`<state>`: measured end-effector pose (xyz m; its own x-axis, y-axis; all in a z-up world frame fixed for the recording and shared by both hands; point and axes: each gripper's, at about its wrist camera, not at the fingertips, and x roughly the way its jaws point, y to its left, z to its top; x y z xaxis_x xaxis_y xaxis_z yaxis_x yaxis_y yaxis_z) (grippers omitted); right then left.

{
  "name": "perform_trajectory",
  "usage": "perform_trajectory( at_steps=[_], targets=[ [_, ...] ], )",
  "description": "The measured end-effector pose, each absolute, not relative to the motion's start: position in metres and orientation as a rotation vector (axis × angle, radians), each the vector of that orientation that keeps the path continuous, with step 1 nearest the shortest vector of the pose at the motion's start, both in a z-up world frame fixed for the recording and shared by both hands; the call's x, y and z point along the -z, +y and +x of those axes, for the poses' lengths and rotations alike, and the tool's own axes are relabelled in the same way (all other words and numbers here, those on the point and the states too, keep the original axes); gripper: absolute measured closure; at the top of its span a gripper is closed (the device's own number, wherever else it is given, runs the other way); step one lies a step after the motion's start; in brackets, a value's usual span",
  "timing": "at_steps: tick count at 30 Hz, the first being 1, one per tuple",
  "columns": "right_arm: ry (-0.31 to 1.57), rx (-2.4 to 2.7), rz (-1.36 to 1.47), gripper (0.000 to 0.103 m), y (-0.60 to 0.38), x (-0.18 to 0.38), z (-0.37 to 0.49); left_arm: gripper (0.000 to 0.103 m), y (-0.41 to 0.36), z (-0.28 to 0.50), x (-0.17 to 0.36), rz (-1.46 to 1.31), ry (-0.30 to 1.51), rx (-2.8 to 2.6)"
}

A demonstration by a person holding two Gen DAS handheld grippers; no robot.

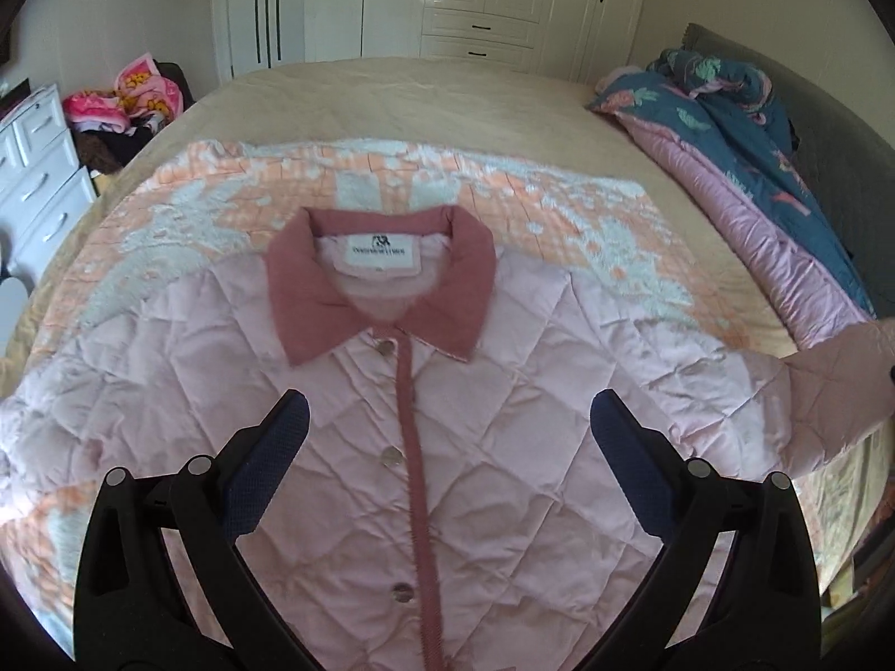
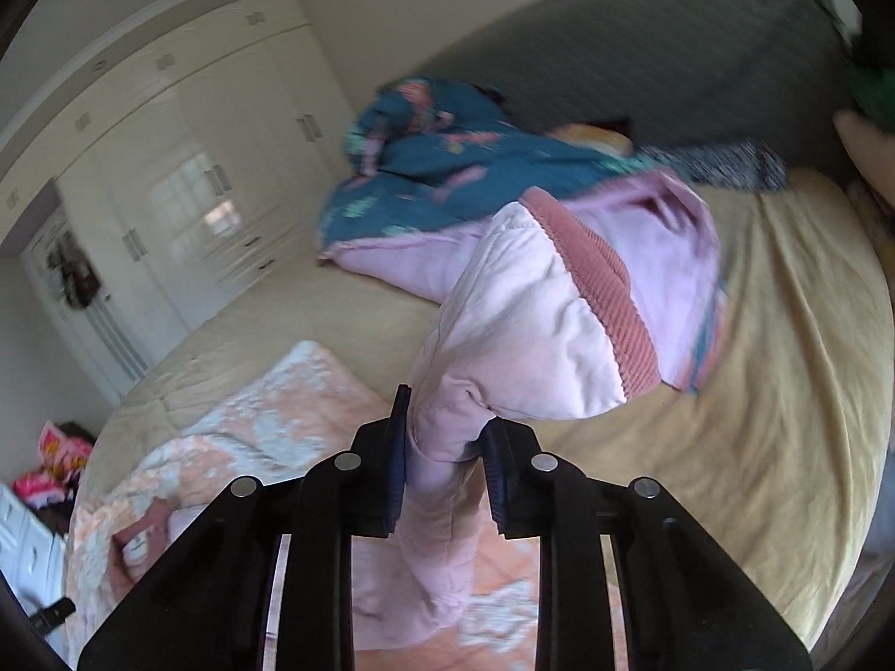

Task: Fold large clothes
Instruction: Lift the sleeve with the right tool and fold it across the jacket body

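With the right gripper [image 2: 444, 447] clenched on the pink jacket's sleeve [image 2: 520, 330] just behind its ribbed cuff [image 2: 604, 291], carry it, seemingly lifted clear, across the buttoned jacket [image 1: 447, 419] lying flat on the peach blanket [image 1: 235, 190], while the left gripper [image 1: 447, 419], released and empty above the chest, pins the fold.

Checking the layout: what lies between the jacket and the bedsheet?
In the left wrist view, a peach-and-white patterned blanket lies under the pink jacket, over the beige bedsheet.
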<state>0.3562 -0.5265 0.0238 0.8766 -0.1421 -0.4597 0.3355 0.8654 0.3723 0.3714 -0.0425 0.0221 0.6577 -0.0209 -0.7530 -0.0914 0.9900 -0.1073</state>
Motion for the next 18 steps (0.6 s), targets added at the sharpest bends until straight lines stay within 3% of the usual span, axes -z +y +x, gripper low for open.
perform_trajectory(
  at_steps=[18],
  targets=[
    [0.304,-0.095,0.181,0.083,-0.327,-0.144,0.389,0.008,0.054,0.354,-0.069,-0.289,0.812,-0.04]
  ],
)
